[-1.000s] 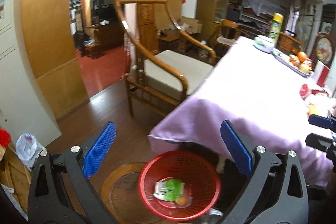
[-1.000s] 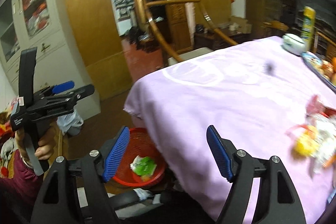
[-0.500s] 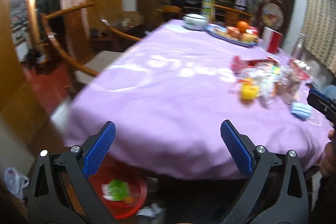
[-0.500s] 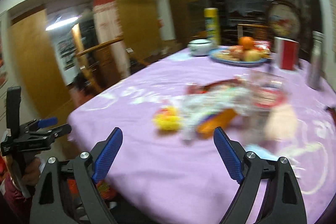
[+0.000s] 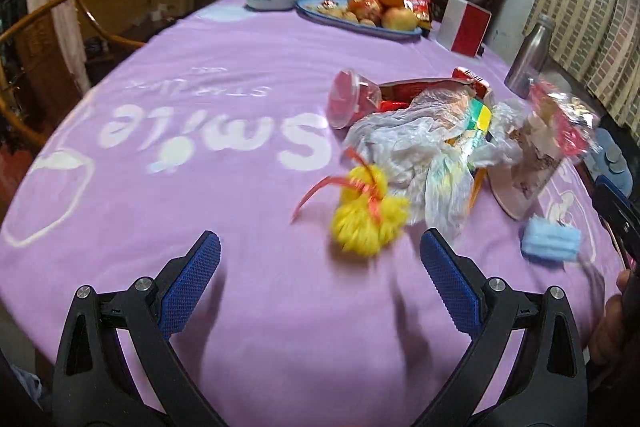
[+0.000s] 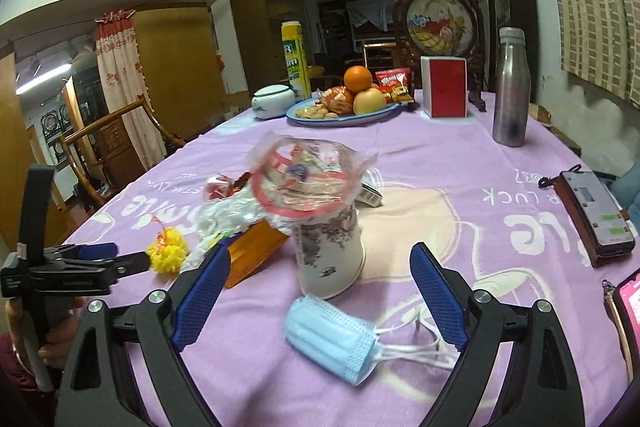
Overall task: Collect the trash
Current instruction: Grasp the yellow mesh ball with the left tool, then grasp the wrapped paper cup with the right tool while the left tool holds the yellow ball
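trash (image 5: 432, 143) lies heaped on the purple desk (image 5: 200, 99): a crumpled bag, wrappers, a tipped red cup (image 5: 352, 97), a yellow pompom (image 5: 366, 219) at the near edge, likely gathered there for easy picking. a paper cup (image 6: 328, 251) stuffed with wrappers stands upright, and a blue mask (image 6: 332, 339) lies just before it. the right claw (image 6: 320, 299) frames the mask, its jaws opening with nothing pressed between them; the mask looks like its target. the left claw (image 5: 320, 279) stands wide apart, empty, the pompom just ahead. fruit plate (image 6: 344, 115) and bottle (image 6: 510, 87) sit well beyond.
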{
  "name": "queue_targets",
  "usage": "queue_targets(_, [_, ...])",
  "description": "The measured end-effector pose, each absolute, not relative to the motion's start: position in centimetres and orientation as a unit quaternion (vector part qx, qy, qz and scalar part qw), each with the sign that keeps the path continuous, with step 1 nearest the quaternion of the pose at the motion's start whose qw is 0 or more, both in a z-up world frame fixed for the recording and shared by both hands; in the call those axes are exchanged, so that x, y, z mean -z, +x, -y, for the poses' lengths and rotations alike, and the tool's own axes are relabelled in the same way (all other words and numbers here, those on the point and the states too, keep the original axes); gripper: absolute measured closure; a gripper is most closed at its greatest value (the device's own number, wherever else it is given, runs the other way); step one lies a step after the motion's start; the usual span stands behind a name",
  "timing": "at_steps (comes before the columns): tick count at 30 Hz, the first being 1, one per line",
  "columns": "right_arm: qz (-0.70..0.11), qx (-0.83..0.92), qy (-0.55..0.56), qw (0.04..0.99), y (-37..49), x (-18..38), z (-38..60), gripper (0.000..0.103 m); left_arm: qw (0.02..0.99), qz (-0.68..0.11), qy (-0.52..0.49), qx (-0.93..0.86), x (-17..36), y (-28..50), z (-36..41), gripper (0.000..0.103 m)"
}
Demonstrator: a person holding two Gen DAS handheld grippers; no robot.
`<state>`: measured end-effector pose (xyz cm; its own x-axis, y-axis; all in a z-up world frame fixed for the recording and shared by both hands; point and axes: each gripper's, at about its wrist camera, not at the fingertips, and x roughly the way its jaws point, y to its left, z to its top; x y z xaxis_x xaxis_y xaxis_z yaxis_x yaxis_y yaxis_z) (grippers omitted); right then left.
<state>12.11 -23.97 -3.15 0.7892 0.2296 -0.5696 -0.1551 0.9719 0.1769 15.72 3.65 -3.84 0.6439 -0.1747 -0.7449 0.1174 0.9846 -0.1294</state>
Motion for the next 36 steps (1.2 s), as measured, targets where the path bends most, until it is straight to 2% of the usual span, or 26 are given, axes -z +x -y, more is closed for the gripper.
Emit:
queue_targets(7, [-0.314, -0.109, 0.076, 0.940, 13.0, 3.5, 24.1, 0.010, 0.881, -0.460, -0.062, 0.090, 5.5, 19.3, -2.8, 0.007])
queue_targets(11, [-0.316, -0.119, 0.081, 0.938, 13.3, 3.6, 24.0, 0.010, 0.882, -0.459, -0.061, 0.089, 5.5, 19.3, -2.9, 0.007])
queue_targets(13, [-0.318, -0.123, 0.087, 0.936, 13.4, 3.8, 24.0, 0.010, 0.884, -0.455, -0.061, 0.083, 5.5, 19.2, -2.9, 0.011])
queue_targets(14, [-0.319, -0.124, 0.089, 0.935, 13.4, 3.8, 24.0, 0.010, 0.887, -0.451, -0.061, 0.078, 5.5, 19.1, -2.9, 0.019])
queue_targets(15, [-0.319, -0.125, 0.092, 0.935, 13.4, 3.8, 24.1, 0.010, 0.890, -0.446, -0.061, 0.079, 5.4, 18.8, -2.9, 0.033])
queue_targets(18, [-0.317, -0.127, 0.100, 0.934, 13.4, 3.8, 24.3, 0.010, 0.890, -0.439, -0.060, 0.108, 5.3, 18.5, -2.6, 0.060])
queue_targets(20, [-0.317, -0.125, 0.102, 0.935, 13.4, 3.8, 24.3, 0.010, 0.891, -0.434, -0.060, 0.117, 5.2, 18.3, -2.5, 0.066])
queue_targets(28, [-0.313, -0.132, 0.107, 0.934, 13.3, 3.8, 24.3, 0.010, 0.918, -0.382, -0.070, 0.086, 3.4, 15.9, -5.1, 0.067])
queue_targets(36, [-0.312, -0.109, 0.110, 0.937, 14.0, 3.3, 24.2, 0.009, 0.921, -0.380, -0.061, 0.067, 3.7, 14.8, -5.9, 0.067])
